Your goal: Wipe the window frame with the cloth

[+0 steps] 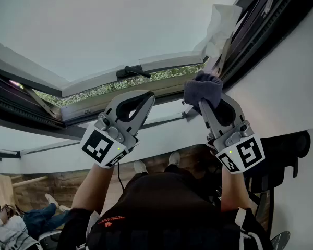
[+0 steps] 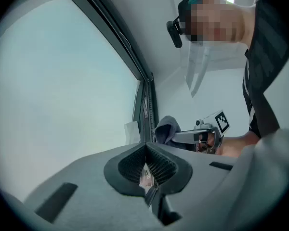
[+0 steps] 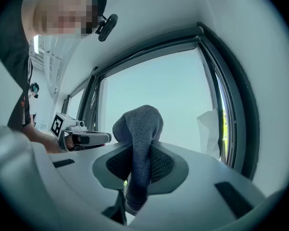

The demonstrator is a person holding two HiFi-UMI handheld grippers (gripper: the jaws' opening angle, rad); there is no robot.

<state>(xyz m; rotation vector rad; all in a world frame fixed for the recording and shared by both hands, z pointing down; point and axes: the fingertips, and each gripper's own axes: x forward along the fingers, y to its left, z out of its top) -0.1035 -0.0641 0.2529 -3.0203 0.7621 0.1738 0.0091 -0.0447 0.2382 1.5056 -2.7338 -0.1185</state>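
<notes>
Your right gripper (image 1: 207, 107) is clamping the grey cloth (image 1: 203, 89) between its jaws. The wad is bulging out past the tips while a tail is trailing back through the throat, as the right gripper view is showing. Beyond that wad, the dark window frame (image 1: 261, 22) is lying just ahead and to the right of the tips. Its long rail is running away up and to the right in the head view, so the wipe, I judge, is calling for a slide along that line rather than across it. Whether the cloth is touching the rail I cannot tell; it is sitting just beside it. A crumpled white sheet (image 1: 221, 22) is lying further along the same rail, in the likely path. Your left gripper (image 1: 147, 95) is hovering beside the right one with jaws pressed together on nothing, further from the rail and pointing toward the handle (image 1: 133, 71) of the open sash — the right hand is the nearer one for this stroke.
</notes>
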